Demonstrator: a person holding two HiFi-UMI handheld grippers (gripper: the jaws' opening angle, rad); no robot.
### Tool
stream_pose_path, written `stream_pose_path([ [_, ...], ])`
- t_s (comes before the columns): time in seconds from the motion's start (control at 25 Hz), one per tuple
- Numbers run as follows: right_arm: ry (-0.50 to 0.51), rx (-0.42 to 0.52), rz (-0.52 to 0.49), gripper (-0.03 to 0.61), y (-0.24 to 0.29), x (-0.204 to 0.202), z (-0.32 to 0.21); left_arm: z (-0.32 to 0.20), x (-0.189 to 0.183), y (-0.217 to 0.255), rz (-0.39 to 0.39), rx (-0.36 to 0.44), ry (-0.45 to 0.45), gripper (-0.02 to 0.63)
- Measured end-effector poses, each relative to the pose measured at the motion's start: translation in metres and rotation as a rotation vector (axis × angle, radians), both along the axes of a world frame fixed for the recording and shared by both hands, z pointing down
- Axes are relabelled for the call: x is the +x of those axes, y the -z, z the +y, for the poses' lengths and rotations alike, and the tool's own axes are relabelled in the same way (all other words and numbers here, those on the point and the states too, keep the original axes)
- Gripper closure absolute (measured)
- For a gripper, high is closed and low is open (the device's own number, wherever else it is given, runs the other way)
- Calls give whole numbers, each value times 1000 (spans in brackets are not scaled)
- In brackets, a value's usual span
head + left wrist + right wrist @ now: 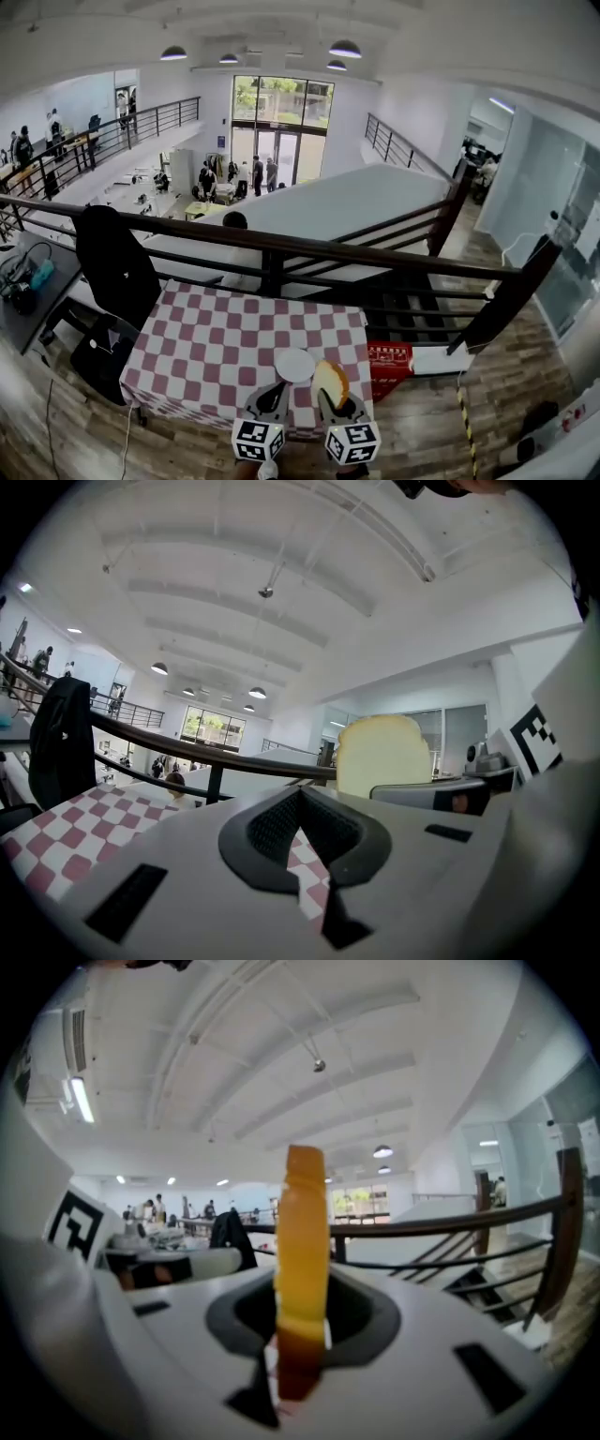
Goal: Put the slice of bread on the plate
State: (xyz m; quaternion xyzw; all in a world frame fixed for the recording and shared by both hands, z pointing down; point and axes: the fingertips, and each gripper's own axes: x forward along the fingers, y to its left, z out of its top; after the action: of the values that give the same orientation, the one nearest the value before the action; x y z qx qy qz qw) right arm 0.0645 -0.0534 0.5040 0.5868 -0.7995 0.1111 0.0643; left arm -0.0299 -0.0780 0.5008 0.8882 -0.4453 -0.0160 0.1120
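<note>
Golden-crusted, the slice of bread (pixel 330 380) stands on edge pinched in your right gripper's (pixel 332 401) fingers, with the plate (pixel 294 365) on the checked desk (pixel 216 347) just left of it, before your left gripper (pixel 274 398), whose fingers sit narrowly apart, empty.

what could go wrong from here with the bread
1. The right gripper pinches the bread slice upright by its lower part only, so it may sag or slip before reaching the plate.
2. The plate looks hardly wider than the slice and sits near the table's front edge; a loose drop could land half off.
3. The left gripper hovers beside the plate and might nudge it.
</note>
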Motion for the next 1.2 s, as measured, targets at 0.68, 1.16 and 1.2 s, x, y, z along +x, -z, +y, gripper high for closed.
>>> stream_pose_path([
  [0.68,20,-116,8,480,-53,-30,-85,-91,-21,-47,41,-79,4,595],
  [1.16,32,-267,2,479,-102,-8,-160,-157,2,-111,-69,-186,0,595],
  [1.2,34,-291,3,479,-110,-5,-164,-162,5,-115,-72,-196,-1,595],
])
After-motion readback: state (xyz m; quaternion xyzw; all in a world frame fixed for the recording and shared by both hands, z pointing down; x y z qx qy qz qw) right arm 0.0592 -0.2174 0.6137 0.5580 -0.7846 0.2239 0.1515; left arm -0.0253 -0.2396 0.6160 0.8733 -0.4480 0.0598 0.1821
